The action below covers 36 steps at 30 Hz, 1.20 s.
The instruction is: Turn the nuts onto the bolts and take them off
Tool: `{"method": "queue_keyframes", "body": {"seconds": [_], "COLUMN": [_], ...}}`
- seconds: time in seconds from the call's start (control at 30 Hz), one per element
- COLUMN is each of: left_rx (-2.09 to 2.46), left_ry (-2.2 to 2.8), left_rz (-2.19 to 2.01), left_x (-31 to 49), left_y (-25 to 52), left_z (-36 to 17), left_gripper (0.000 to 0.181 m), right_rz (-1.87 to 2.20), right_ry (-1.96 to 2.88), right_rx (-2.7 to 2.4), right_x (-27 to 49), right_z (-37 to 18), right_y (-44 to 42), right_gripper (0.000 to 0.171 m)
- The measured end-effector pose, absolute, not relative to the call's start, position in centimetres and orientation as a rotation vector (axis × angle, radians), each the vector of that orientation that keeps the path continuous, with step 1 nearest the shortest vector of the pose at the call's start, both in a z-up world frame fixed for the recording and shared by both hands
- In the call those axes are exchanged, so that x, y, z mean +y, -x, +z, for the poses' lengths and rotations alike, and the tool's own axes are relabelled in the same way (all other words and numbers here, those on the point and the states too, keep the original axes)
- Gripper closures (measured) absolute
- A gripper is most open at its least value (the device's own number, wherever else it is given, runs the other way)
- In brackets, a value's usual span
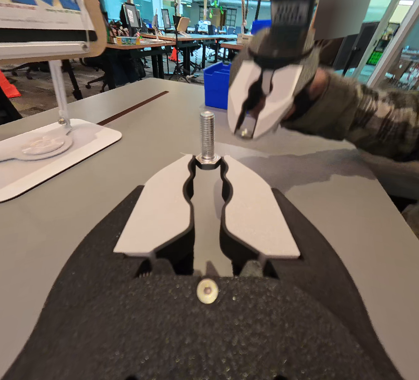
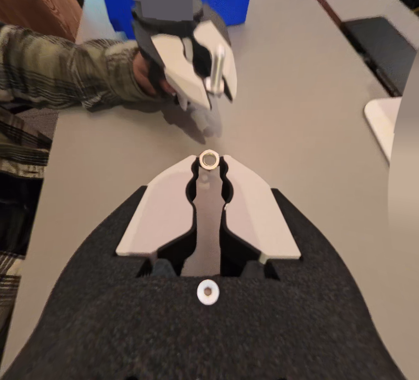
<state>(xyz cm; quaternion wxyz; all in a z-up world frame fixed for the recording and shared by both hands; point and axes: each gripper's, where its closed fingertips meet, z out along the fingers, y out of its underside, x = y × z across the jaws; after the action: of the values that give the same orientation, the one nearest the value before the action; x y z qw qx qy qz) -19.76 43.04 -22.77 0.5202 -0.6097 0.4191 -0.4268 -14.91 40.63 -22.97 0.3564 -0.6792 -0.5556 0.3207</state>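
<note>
My left gripper [image 1: 207, 161] is shut on the hex head of a silver bolt [image 1: 207, 136] and holds it upright, threads up, above the grey table [image 1: 158, 187]. No nut is on its thread. My right gripper [image 2: 209, 161] is shut on a silver hex nut [image 2: 209, 160], its hole facing the camera. In the left wrist view the right gripper [image 1: 244, 134] hangs tips down, to the right of the bolt's top and apart from it, with the nut [image 1: 244, 133] at its tips. In the right wrist view the left gripper [image 2: 215, 91] with the bolt [image 2: 218, 67] is ahead.
A blue bin [image 1: 216, 87] stands at the table's far edge behind the bolt. A white stand base [image 1: 56, 142] with a sign board lies at the left. A black flat object [image 2: 381, 49] lies at the right. Sleeved arms reach in from the sides.
</note>
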Motion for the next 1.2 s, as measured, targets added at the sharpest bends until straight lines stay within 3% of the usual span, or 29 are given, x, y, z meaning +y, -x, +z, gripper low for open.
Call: {"method": "queue_keyframes", "body": {"seconds": [0.03, 0.2, 0.67, 1.2], "left_rx": [1.032, 1.135, 1.211, 1.180], "left_ry": [1.460, 1.417, 1.412, 1.371], "left_rz": [-1.008, -0.931, -0.776, -0.878], "left_x": [42.6, 40.7, 40.0, 39.5], "left_y": [19.3, 17.4, 16.3, 16.1], "left_z": [-22.9, -22.9, -23.5, -22.9], "left_gripper": [0.161, 0.161, 0.161, 0.161], "right_rz": [0.816, 0.744, 0.689, 0.854], "right_ry": [1.729, 1.671, 1.713, 1.639], "right_rx": [-1.455, -1.561, -1.660, -1.635], "right_x": [40.4, 39.5, 39.3, 38.9], "right_z": [-21.5, -17.8, -19.5, -18.9], "right_y": [15.0, 16.3, 17.7, 17.7], "right_gripper": [0.154, 0.154, 0.154, 0.154]}}
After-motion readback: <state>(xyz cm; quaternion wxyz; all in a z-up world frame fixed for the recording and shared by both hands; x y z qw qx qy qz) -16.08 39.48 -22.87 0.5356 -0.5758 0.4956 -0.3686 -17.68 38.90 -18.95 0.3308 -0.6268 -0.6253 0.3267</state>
